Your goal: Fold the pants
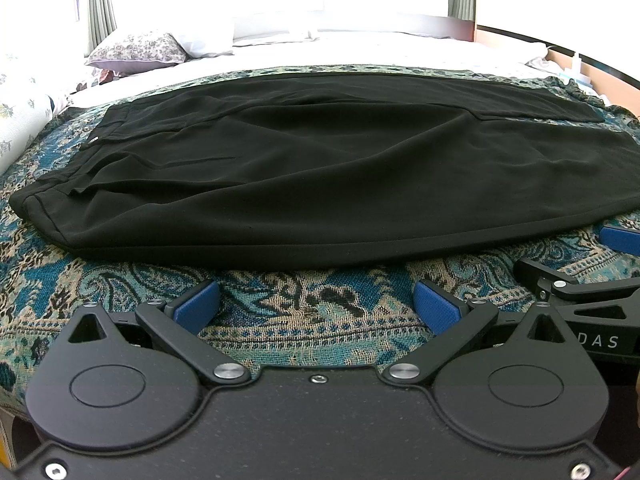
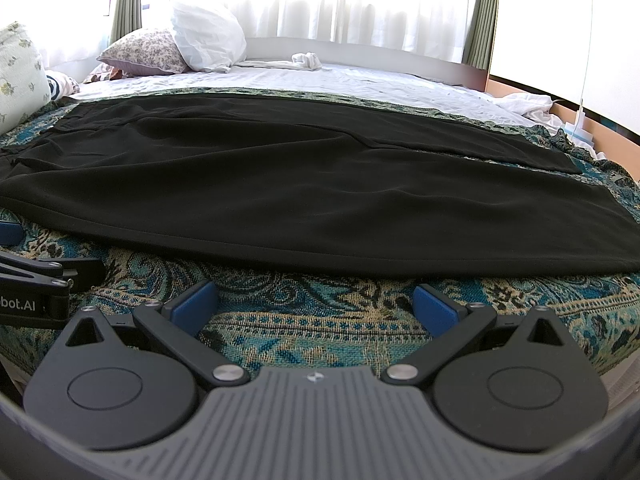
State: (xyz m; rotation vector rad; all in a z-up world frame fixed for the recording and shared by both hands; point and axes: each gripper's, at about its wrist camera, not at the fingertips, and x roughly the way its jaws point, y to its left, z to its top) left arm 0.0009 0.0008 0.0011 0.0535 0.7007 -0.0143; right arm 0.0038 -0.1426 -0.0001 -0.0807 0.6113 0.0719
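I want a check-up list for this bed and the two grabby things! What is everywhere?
Surface: patterned teal blanket spread over a bed with a white sheet.
Job's things: black pants laid flat sideways, waistband to the left, not yet folded.
Clutter: floral pillow, white pillow, crumpled white cloth at the far side.
Grippers: left tool open, short of the pants' near edge; right tool open, also holding nothing.
Cables: thin white cord at the far right.
Surroundings: bright window with sheer and green curtains.
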